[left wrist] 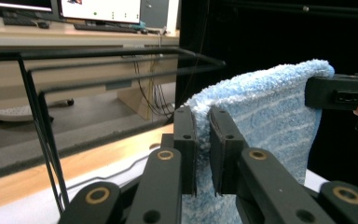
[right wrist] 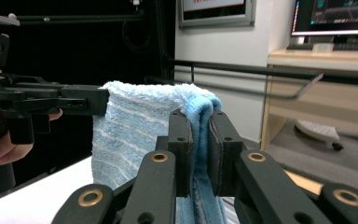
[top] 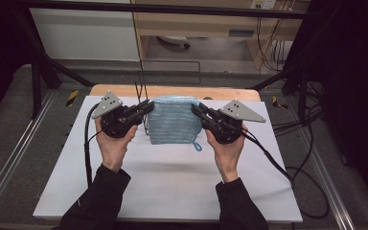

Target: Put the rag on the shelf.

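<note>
A light blue striped towel [top: 174,121] hangs folded between my two grippers, above the white table top [top: 172,177]. My left gripper [top: 148,106] is shut on the towel's upper left corner, and the cloth [left wrist: 265,112] is pinched between its black jaws [left wrist: 204,140]. My right gripper [top: 195,108] is shut on the upper right corner, where the towel [right wrist: 135,130] is doubled over between its jaws [right wrist: 200,135]. A small hanging loop [top: 197,145] dangles from the towel's lower right corner. Each gripper view also shows the other gripper holding the far corner.
A thin black wire rack [top: 143,103] stands just behind and to the left of the towel; its rails [left wrist: 107,70] run close past my left gripper. Behind the white sheet the wooden table edge [top: 124,90] shows. Cables [top: 287,167] trail off to the right.
</note>
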Demonstrator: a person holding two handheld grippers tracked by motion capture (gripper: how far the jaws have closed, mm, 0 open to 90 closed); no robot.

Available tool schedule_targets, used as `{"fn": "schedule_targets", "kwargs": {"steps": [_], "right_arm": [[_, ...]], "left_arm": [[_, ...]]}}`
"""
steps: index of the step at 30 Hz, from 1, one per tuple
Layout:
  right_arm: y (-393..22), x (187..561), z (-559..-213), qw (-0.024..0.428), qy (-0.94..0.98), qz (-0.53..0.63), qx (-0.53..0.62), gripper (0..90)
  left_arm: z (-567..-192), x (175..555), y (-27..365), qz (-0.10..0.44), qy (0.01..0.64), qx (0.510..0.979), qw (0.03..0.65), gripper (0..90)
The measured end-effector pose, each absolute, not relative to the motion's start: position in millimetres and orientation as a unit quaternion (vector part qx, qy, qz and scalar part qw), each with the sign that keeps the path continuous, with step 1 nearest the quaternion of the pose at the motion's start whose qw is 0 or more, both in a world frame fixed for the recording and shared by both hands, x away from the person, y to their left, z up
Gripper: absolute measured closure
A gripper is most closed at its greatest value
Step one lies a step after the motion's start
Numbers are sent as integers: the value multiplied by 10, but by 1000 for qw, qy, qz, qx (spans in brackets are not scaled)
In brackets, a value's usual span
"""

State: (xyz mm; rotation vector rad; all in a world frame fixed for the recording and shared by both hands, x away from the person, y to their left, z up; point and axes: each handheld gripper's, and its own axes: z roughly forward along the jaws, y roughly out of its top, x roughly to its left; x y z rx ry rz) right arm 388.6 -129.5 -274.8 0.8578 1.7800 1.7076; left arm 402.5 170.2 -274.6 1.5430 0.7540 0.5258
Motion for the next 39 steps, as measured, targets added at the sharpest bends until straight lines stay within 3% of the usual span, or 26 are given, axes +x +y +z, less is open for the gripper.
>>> {"fn": "schedule_targets", "kwargs": {"steps": [39], "right_arm": [[-1086,4191,-1979,325,610,662,291,819]], "left_arm": [[-2067,4292,1772,278,322,605,673,824]]}}
